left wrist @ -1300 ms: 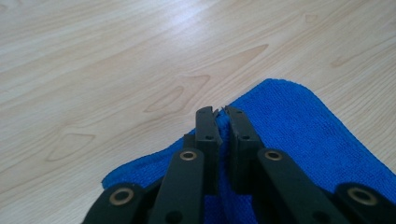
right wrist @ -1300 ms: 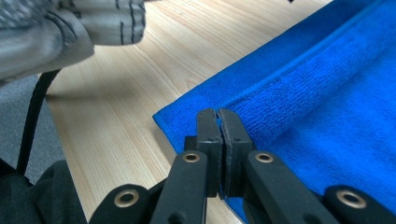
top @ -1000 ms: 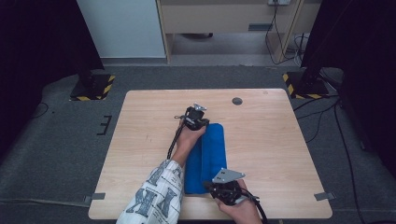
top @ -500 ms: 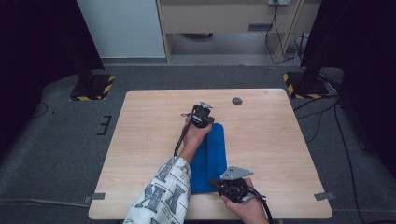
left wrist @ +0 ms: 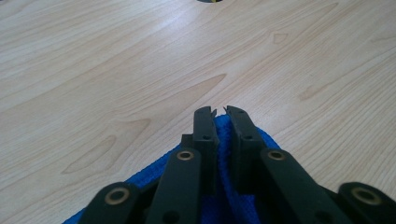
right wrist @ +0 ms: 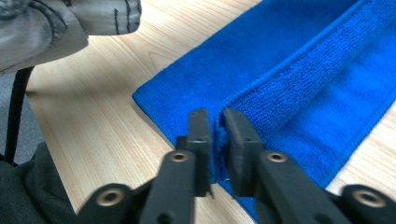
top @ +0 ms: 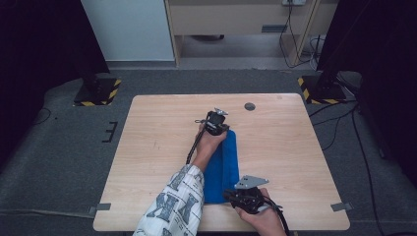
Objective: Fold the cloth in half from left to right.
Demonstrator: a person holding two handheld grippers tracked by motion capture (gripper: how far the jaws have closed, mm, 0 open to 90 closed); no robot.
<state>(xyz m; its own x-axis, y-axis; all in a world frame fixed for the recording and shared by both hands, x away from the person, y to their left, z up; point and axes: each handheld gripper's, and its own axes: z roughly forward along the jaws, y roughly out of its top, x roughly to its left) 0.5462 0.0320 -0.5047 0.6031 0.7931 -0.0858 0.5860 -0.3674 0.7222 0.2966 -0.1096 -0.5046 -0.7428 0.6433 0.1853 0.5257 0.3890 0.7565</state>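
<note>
The left gripper (top: 217, 118) sits at the far end of a blue towel (top: 227, 162), its jaws parted by a narrow gap with the towel's far corner (left wrist: 227, 140) lying between them; they have just been opening a little, and whether the pads press on the cloth I cannot tell. The right gripper (top: 235, 193) is at the near end of the same towel, its jaws a slit apart with a folded edge of the cloth (right wrist: 219, 135) between them, and they too have just been opening. The towel lies folded into a long strip on the wooden table (top: 157, 147), running from near the middle toward the person's edge, flat on the wood. A patterned sleeve (top: 174, 206) covers the left forearm, which lies along the towel's left side. A small round dark hole (top: 250, 106) sits in the tabletop beyond the left gripper, apart from the towel.
</note>
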